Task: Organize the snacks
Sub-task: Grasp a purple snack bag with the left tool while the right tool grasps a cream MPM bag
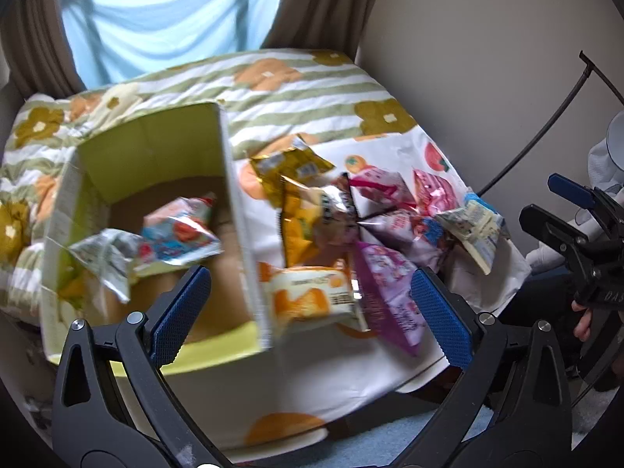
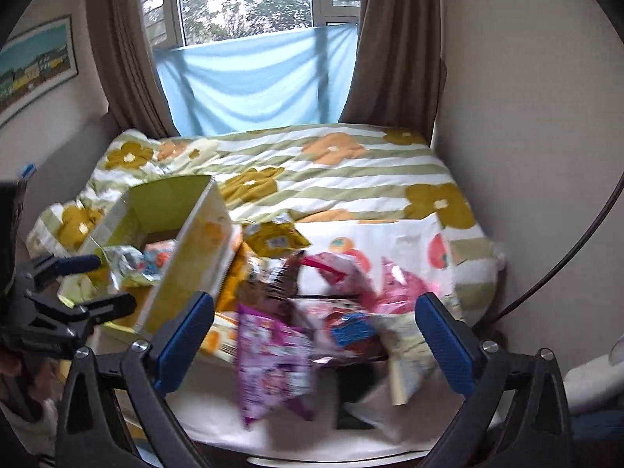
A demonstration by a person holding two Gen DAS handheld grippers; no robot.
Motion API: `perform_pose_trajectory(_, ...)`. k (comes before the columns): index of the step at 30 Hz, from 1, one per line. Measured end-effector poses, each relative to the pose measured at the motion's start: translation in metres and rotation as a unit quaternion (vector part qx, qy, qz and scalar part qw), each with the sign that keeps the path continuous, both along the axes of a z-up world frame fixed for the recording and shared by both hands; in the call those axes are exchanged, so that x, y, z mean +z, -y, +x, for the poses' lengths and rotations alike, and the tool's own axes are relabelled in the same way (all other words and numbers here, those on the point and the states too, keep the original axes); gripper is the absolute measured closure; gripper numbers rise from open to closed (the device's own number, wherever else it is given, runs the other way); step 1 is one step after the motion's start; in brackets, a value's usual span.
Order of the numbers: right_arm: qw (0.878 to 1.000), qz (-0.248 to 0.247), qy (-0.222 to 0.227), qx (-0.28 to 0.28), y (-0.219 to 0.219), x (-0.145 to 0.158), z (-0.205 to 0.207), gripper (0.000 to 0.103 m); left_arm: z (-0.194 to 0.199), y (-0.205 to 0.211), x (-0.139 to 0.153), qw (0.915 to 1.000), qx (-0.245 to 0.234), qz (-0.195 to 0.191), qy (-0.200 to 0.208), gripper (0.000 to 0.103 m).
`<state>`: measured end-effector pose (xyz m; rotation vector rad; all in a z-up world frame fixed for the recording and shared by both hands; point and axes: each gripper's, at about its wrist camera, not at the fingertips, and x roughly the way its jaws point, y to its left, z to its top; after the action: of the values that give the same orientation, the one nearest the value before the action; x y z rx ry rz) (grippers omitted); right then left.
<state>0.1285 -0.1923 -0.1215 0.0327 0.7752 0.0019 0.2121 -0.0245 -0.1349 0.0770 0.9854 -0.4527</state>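
Note:
An open cardboard box (image 1: 230,179) with a lime-green inside stands at the left of a small cloth-covered table (image 1: 312,370). It holds a red-and-blue snack bag (image 1: 179,234) and a silver bag (image 1: 105,261). A pile of snack bags lies right of it: yellow (image 1: 288,165), orange-print (image 1: 308,300), purple (image 1: 390,296), pink (image 1: 433,191). My left gripper (image 1: 308,308) is open and empty, above the box's right wall. My right gripper (image 2: 316,343) is open and empty above the purple bag (image 2: 273,366). The box (image 2: 195,249) shows at the left in the right wrist view.
A bed with a flowered, striped quilt (image 2: 331,179) lies behind the table, against the window with brown curtains (image 2: 390,58) and a blue cloth. A wall runs along the right. The right gripper shows at the right edge of the left wrist view (image 1: 577,230).

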Motion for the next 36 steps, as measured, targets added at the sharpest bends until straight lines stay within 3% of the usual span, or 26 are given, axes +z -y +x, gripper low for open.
perform_pose_trajectory(6,0.997,-0.065,-0.030,0.040,0.048,-0.018,-0.008,0.001,-0.008,0.061,-0.034,0.9990,0.006,0.017,-0.041,0.001)
perform_pose_trajectory(11,0.995,-0.028,-0.066,0.064,0.082,-0.045,-0.004,0.001,-0.009,0.092,-0.069,0.9955,0.038,0.027,-0.083,0.001)
perform_pose_trajectory(15,0.992,-0.034,-0.087,0.083,0.093,-0.070,0.002,0.001,-0.007,0.102,-0.093,0.9919,0.065,0.036,-0.104,0.001)
perform_pose_trajectory(24,0.988,-0.040,-0.115,0.095,0.099,-0.102,0.020,0.001,-0.003,0.134,-0.124,0.9876,0.047,0.107,-0.105,0.001)
perform_pose_trajectory(26,0.987,-0.044,-0.119,0.098,0.099,-0.109,0.024,0.001,-0.001,0.136,-0.128,0.9880,0.042,0.108,-0.102,0.001)
perform_pose_trajectory(33,0.983,-0.108,-0.115,0.093,0.093,-0.128,0.032,0.001,0.005,0.142,-0.146,0.9859,0.026,0.121,-0.113,0.003)
perform_pose_trajectory(36,0.979,-0.141,-0.116,0.091,0.093,-0.137,0.038,0.001,0.006,0.142,-0.154,0.9847,0.019,0.123,-0.122,0.012)
